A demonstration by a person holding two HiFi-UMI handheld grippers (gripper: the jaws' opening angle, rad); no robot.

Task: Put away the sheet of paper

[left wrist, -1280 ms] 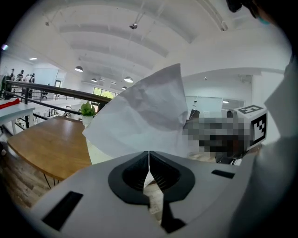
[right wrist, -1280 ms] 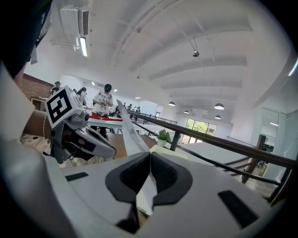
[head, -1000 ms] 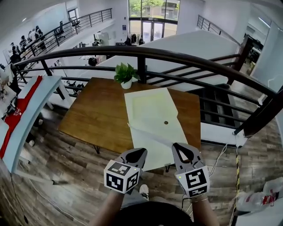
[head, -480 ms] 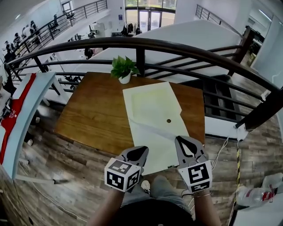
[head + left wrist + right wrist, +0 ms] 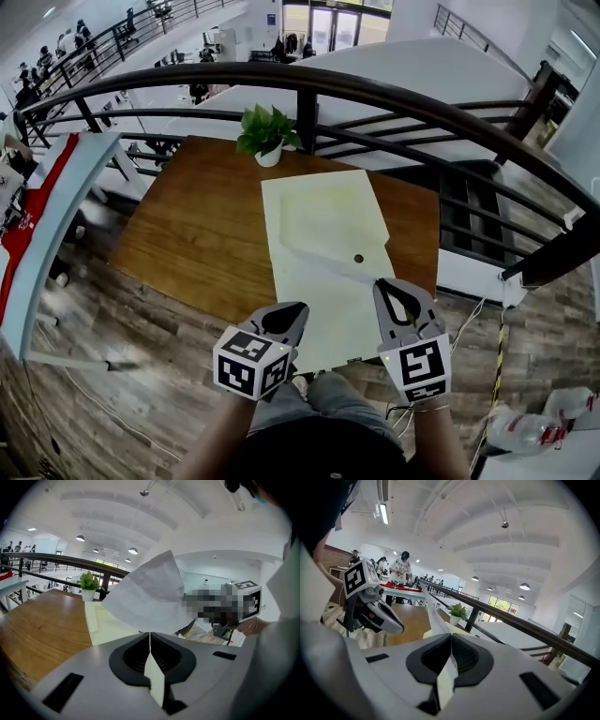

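A white sheet of paper [image 5: 328, 309] hangs over the near edge of the wooden table [image 5: 197, 234], and I hold its near edge with both grippers. My left gripper [image 5: 292, 311] is shut on the sheet's near left corner. At the sheet's right edge my right gripper [image 5: 384, 286] is shut on it too. The far end of the sheet reaches a large pale envelope [image 5: 328, 211] with a dark button [image 5: 358, 258] on its flap. In the left gripper view the sheet [image 5: 150, 597] billows up from the shut left gripper [image 5: 150, 637]. Paper [image 5: 433, 618] runs edge-on from the right gripper [image 5: 451, 637].
A small potted plant [image 5: 267, 136] stands at the table's far edge. A dark metal railing [image 5: 422, 108] curves behind the table, with a lower floor beyond it. A long white and red table [image 5: 37, 216] stands at the left, and people stand far off.
Both grippers have kept their hold on the sheet and moved a little toward the table. The sheet now lies flatter, its far edge closer to the envelope's flap.
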